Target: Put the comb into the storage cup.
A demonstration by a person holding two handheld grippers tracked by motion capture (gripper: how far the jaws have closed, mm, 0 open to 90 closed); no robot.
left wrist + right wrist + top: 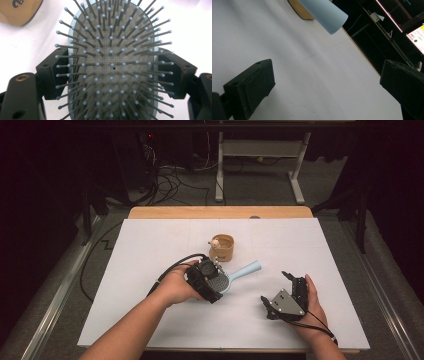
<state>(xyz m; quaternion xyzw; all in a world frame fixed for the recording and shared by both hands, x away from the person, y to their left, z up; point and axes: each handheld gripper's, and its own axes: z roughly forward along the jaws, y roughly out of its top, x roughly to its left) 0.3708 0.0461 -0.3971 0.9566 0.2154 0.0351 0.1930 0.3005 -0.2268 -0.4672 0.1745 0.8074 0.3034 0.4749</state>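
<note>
A light blue hairbrush (246,269) with a grey bristle pad lies mid-table, its handle pointing up and right. My left gripper (218,282) is shut on the brush head. In the left gripper view the bristle pad (112,65) faces the camera, with the black pads (53,75) pressed against both of its long edges. My right gripper (276,287) rests to the right of the brush, open, with nothing between its jaws. In the right gripper view (327,82) the end of the brush handle (329,17) hangs above bare white surface.
A round wooden cup (222,247) with a small pale figure at its rim stands just behind the brush. A white sheet (150,250) covers the wooden table (220,212). Cables and a desk frame lie on the floor beyond.
</note>
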